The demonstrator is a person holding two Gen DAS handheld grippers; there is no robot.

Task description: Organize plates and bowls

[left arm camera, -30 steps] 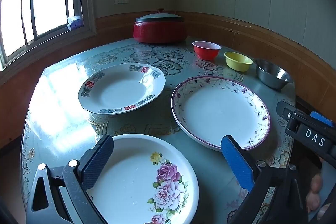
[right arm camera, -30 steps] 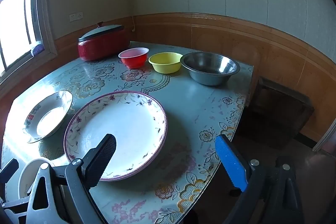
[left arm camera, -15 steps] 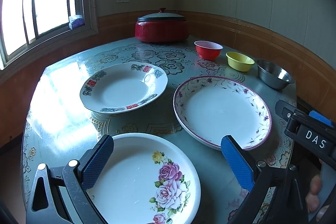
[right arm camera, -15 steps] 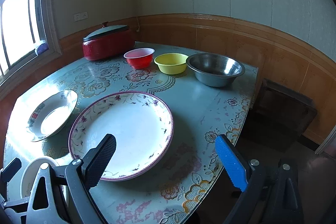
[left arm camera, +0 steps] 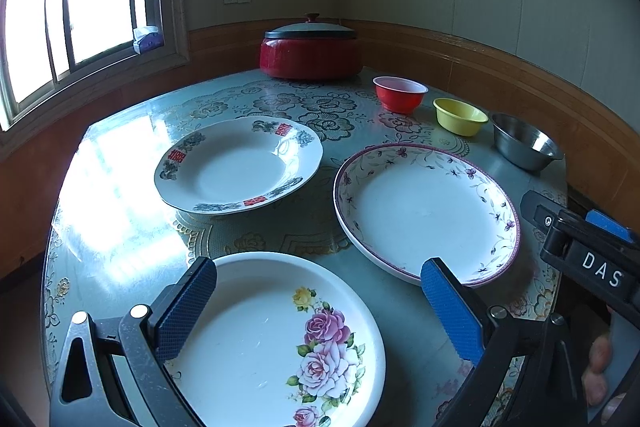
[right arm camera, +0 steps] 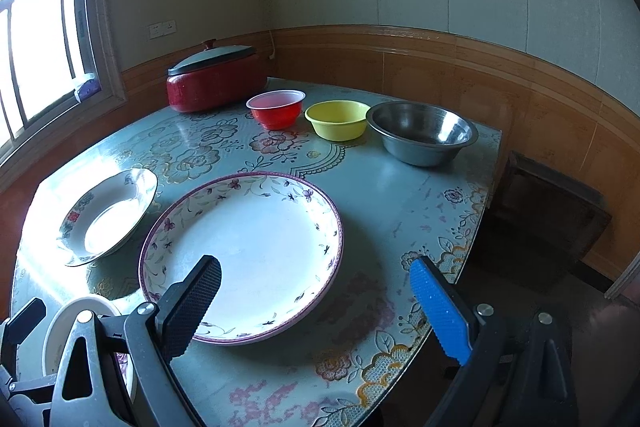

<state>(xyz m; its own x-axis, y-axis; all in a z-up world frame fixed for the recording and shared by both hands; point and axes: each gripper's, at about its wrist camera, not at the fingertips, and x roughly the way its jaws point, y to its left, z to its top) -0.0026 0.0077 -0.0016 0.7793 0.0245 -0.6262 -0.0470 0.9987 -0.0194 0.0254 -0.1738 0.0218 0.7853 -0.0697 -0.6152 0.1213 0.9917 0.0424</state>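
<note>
Both grippers, left (left arm camera: 318, 303) and right (right arm camera: 314, 301), wide open, empty, backed off slightly since a second ago. Nothing grasped yet. Rose plate (left arm camera: 280, 343) nearest; purple-rim plate (right arm camera: 244, 251), deep plate (left arm camera: 238, 167), three bowls (right arm camera: 338, 119) unstacked on surface (right arm camera: 396, 223).

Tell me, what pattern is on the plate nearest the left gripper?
Pink roses on white; clearest in the left wrist view.
</note>
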